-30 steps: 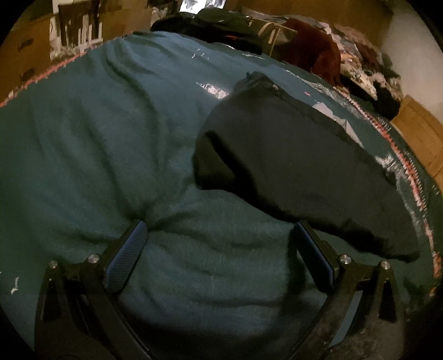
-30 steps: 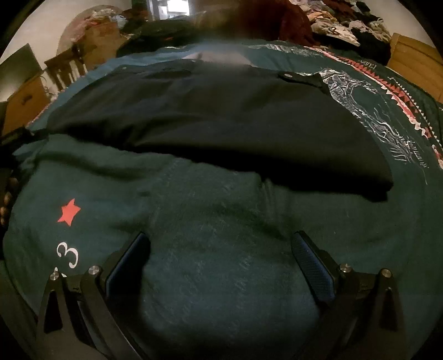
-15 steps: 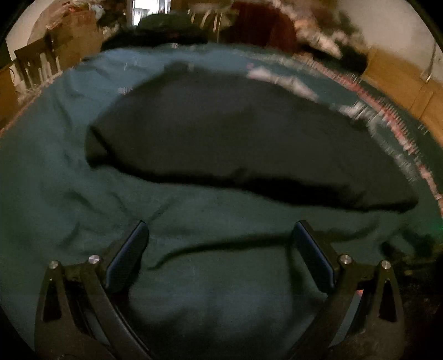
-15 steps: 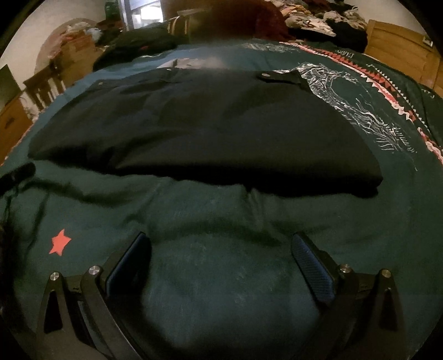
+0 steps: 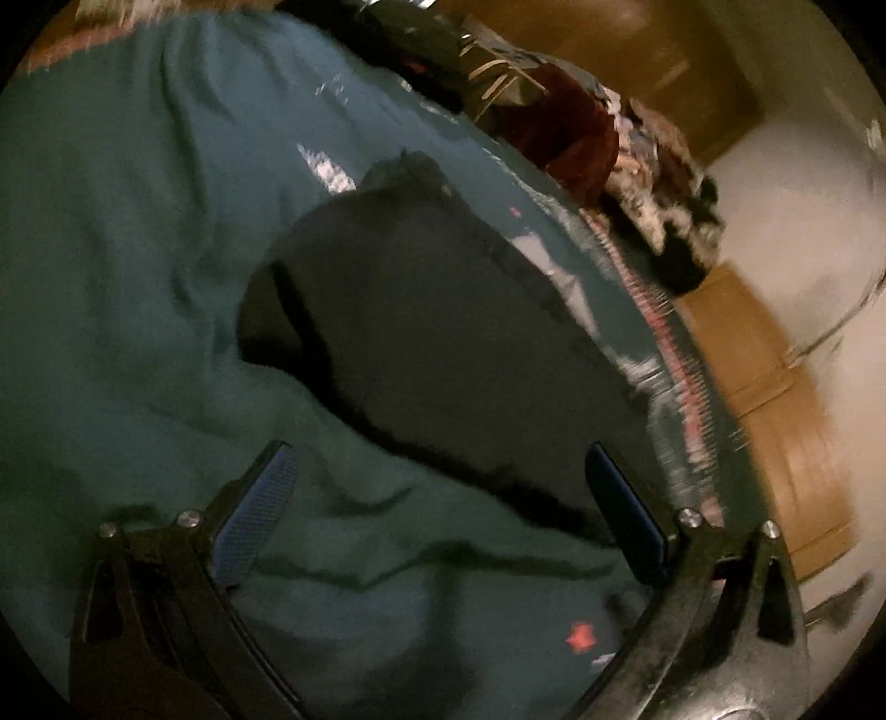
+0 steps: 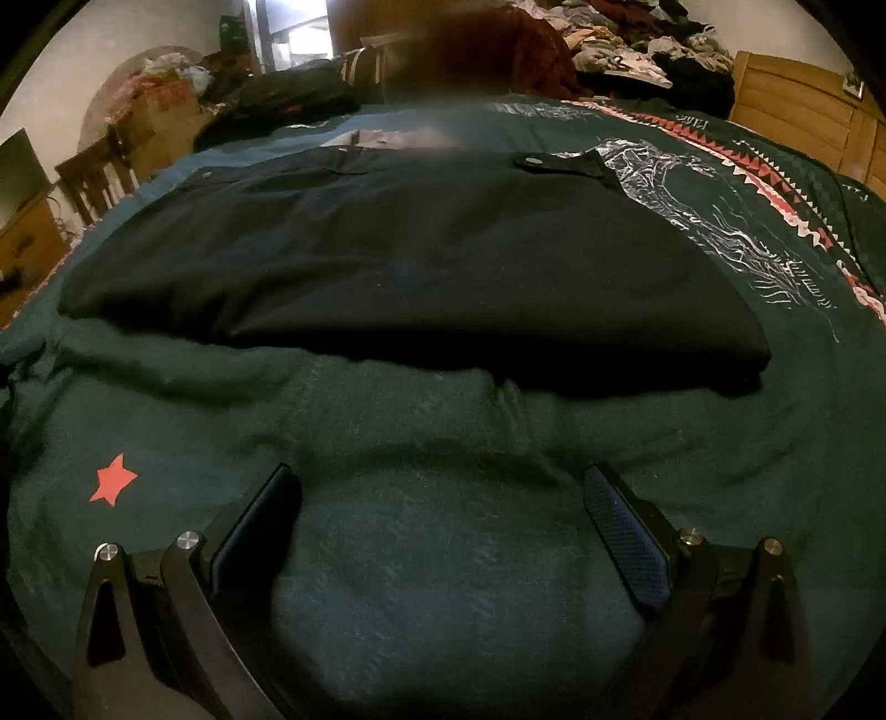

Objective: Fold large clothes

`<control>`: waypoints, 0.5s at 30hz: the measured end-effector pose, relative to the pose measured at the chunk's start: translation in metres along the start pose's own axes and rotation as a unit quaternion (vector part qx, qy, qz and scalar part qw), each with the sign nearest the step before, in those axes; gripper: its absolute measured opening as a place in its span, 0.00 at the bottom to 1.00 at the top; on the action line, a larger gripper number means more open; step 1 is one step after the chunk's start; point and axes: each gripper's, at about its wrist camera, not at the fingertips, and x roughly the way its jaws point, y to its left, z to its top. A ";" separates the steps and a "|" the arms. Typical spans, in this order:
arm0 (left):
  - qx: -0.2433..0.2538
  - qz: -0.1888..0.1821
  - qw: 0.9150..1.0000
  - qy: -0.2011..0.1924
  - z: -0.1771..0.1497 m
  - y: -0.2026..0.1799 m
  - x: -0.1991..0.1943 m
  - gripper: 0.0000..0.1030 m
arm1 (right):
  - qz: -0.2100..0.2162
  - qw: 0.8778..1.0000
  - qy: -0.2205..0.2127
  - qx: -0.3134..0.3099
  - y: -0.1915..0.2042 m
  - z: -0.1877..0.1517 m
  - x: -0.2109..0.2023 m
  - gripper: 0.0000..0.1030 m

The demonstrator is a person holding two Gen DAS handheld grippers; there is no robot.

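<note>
A dark folded garment [image 6: 410, 277] lies flat on a teal blanket [image 6: 443, 443], its folded edge toward me and two buttoned flaps along its far side. The right gripper [image 6: 443, 493] hovers open over bare blanket just short of that edge, with nothing between its fingers. In the left wrist view the same garment [image 5: 443, 343] runs diagonally, and the left gripper [image 5: 437, 487] is open near its near corner, its right finger [image 5: 626, 515] over the dark cloth's edge. This view is tilted and blurred.
The blanket carries a red star [image 6: 113, 479], a white print [image 6: 720, 232] and a red-and-white border [image 6: 775, 194]. Piled clothes [image 6: 637, 50] lie at the far end. Wooden furniture [image 6: 803, 111] stands to the right, and a chair [image 6: 94, 177] stands at the far left.
The left gripper has swung and rolled, so the garment now runs diagonally and the wall shows at right. The right gripper has shifted slightly; the garment sits a bit lower in its view. Both stayed open.
</note>
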 end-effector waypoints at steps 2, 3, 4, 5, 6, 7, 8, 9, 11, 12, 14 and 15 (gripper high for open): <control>-0.027 -0.028 0.999 0.023 0.004 0.007 0.010 0.98 | 0.000 1.000 -0.002 0.000 0.000 0.000 0.000 1.00; -0.038 -0.022 0.999 0.033 0.004 0.009 0.016 0.98 | 0.000 1.000 -0.003 -0.001 0.001 -0.001 0.000 1.00; -0.045 -0.024 0.998 0.036 0.004 0.010 0.020 0.98 | 0.000 1.000 -0.004 0.000 0.001 -0.001 0.000 1.00; -0.045 -0.023 0.998 0.037 0.005 0.009 0.024 0.98 | 0.000 1.000 -0.005 0.000 0.001 -0.001 0.000 1.00; -0.041 -0.023 0.998 0.038 0.005 0.005 0.026 0.98 | 0.000 1.000 -0.005 -0.001 0.002 -0.001 0.000 1.00; -0.035 -0.023 0.998 0.039 0.006 0.002 0.027 0.97 | 0.000 1.000 -0.005 -0.001 0.002 -0.001 0.000 1.00; -0.030 -0.018 0.998 0.043 0.008 -0.001 0.032 0.97 | 0.000 1.000 -0.006 -0.001 0.002 -0.002 0.000 1.00; -0.027 -0.013 0.998 0.047 0.012 0.000 0.036 0.93 | -0.001 1.000 -0.006 -0.001 0.002 -0.002 0.000 1.00; -0.026 -0.006 0.998 0.050 0.021 0.002 0.043 0.87 | -0.001 1.000 -0.006 -0.001 0.003 -0.002 0.001 1.00; -0.030 -0.004 0.998 0.047 0.027 0.005 0.046 0.77 | -0.002 1.000 -0.007 -0.002 0.003 -0.002 0.001 1.00; -0.039 0.007 0.998 0.039 0.040 0.015 0.046 0.39 | -0.003 1.000 -0.007 -0.002 0.004 -0.002 0.001 1.00; -0.061 0.009 0.997 0.036 0.052 0.028 0.043 0.17 | -0.003 1.000 -0.007 -0.002 0.004 -0.002 0.001 1.00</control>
